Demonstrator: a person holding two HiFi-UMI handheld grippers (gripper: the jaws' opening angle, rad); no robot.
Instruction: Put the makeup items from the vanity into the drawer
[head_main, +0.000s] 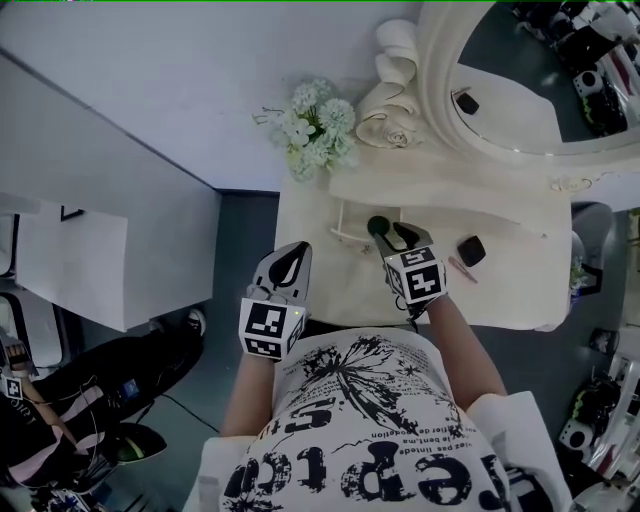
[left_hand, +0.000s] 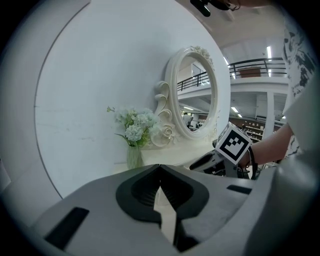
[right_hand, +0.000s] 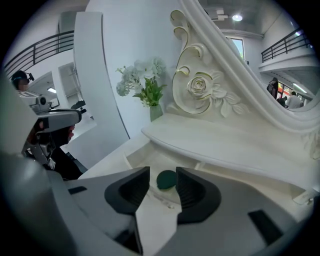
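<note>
Across the middle of the head view, the white vanity (head_main: 500, 215) has its drawer (head_main: 345, 238) pulled open, and the right gripper (right_hand: 162, 187) reaches into it with its jaws partly apart, gripping nothing. Just past its tips lies a small dark-green makeup item (right_hand: 166, 179), round with no long axis, flat on the drawer floor and clear of both pads. The left gripper (left_hand: 160, 170), closed and empty, hangs farther off at lower left.

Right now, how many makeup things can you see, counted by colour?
Green: 1, round item in the open drawer
Black: 1, compact on the vanity top
Pinkish: 1, thin stick beside the compact
Total: 3
</note>
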